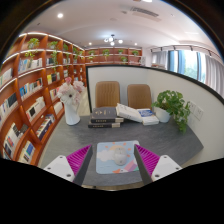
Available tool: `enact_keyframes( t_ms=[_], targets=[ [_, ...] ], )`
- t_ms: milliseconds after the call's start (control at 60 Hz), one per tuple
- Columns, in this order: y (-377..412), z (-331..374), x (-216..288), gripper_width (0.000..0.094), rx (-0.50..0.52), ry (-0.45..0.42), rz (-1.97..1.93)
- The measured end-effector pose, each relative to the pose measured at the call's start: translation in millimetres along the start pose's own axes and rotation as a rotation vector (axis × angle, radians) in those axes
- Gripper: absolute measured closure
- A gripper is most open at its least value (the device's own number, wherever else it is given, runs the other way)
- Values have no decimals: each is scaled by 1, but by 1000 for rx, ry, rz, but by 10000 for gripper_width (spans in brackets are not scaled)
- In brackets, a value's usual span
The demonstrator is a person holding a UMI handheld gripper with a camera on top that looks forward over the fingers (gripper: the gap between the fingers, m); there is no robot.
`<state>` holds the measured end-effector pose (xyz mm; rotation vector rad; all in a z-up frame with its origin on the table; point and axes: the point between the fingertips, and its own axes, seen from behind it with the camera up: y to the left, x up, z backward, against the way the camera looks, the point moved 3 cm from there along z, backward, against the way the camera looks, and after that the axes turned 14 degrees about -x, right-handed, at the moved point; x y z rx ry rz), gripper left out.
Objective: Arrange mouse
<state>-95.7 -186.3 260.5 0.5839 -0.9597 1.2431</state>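
Tool (109,163) hovers w/ fingers apart, nothing btwn them. Just ahead on the grey worktop (170,140) lies a mouse mat (116,155); can't make out the mouse itself on it. Beyond: stacked books (106,120), white vase w/ flowers (71,103), potted plant (174,105), two chairs (107,94), bookshelves (30,90) alongside.

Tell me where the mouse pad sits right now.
In the gripper view, the mouse pad lies on the grey table, just ahead of and between the open tongs, nearer than the stacked books.
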Motion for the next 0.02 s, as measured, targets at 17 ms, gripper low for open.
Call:
enact_keyframes(
  t_ms=[17],
  targets=[
    [-1, 0, -1, 98, -1, 1, 2]
  ],
)
